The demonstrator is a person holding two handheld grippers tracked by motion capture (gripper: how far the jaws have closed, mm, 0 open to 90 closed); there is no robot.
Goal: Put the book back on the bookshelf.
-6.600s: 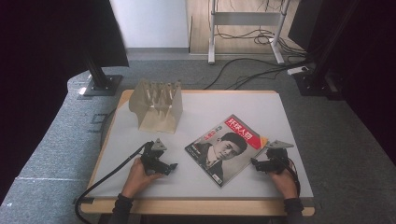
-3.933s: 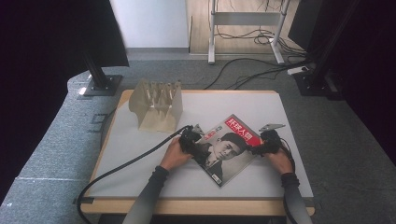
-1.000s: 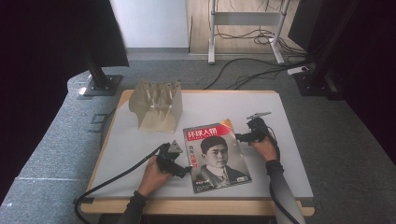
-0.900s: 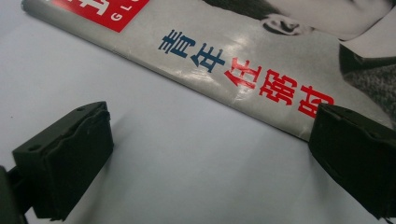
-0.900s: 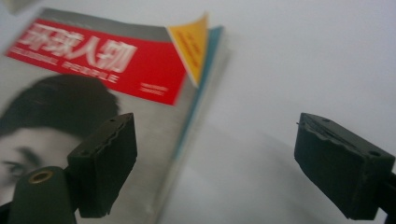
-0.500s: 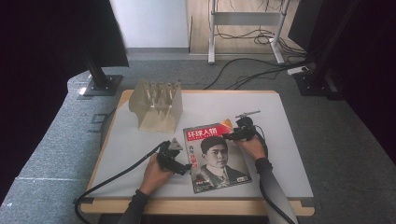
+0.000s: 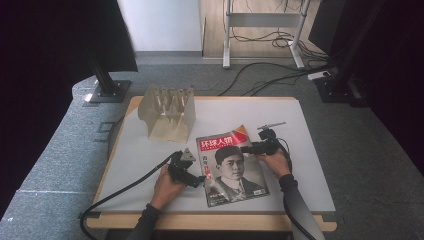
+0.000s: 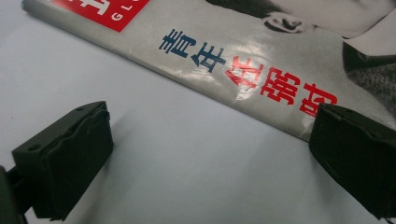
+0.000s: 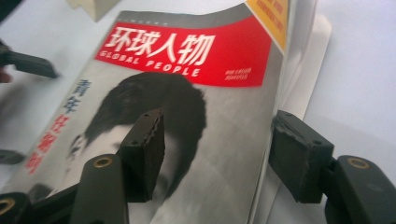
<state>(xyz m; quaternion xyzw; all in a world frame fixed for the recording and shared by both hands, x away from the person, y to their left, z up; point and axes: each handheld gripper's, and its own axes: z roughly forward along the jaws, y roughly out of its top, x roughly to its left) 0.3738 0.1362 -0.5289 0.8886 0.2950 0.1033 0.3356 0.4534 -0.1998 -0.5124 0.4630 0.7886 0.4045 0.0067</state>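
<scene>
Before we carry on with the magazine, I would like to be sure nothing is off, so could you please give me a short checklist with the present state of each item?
1. Magazine lies flat, cover up, on the table: ok.
2. Left gripper open: ok; the left gripper view shows its jaws wide apart at the spine edge.
3. Right gripper open: ok; one jaw stands over the cover, the other past the loose page edge.
4. Either gripper already gripping the magazine: not ok, neither is shut on it.
5. Right jaws touching the paper: cannot tell.
6. Rack stands apart from the magazine: ok.
</scene>
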